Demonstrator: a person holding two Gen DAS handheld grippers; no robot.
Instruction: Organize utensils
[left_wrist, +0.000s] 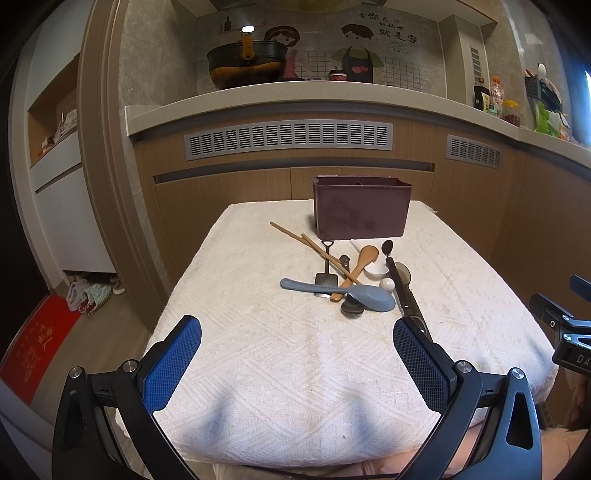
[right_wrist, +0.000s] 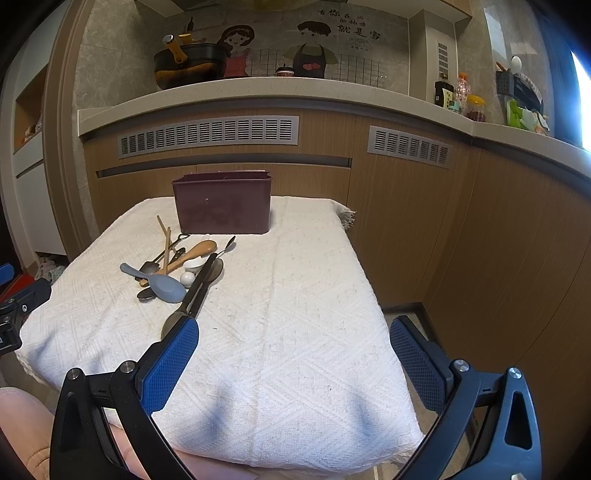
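Note:
A dark maroon utensil holder (left_wrist: 361, 206) stands at the far end of the white-cloth table (left_wrist: 258, 350); it also shows in the right wrist view (right_wrist: 223, 205). In front of it lies a pile of utensils: a grey-blue rice spoon (left_wrist: 347, 293) (right_wrist: 162, 282), a wooden spoon (left_wrist: 360, 264), wooden chopsticks (left_wrist: 310, 248), a small black shovel spoon (left_wrist: 326, 275), a white ceramic spoon (left_wrist: 376, 271) and a long dark ladle (right_wrist: 201, 286). My left gripper (left_wrist: 297, 363) is open and empty above the near cloth. My right gripper (right_wrist: 293, 365) is open and empty, right of the pile.
Wooden kitchen cabinets with grey vents (left_wrist: 288, 140) stand behind the table under a counter (left_wrist: 295, 96) holding a black wok (left_wrist: 245, 64) and jars. The right gripper's body (left_wrist: 565, 325) shows at the right edge of the left wrist view. Slippers (left_wrist: 90, 293) lie on the floor at left.

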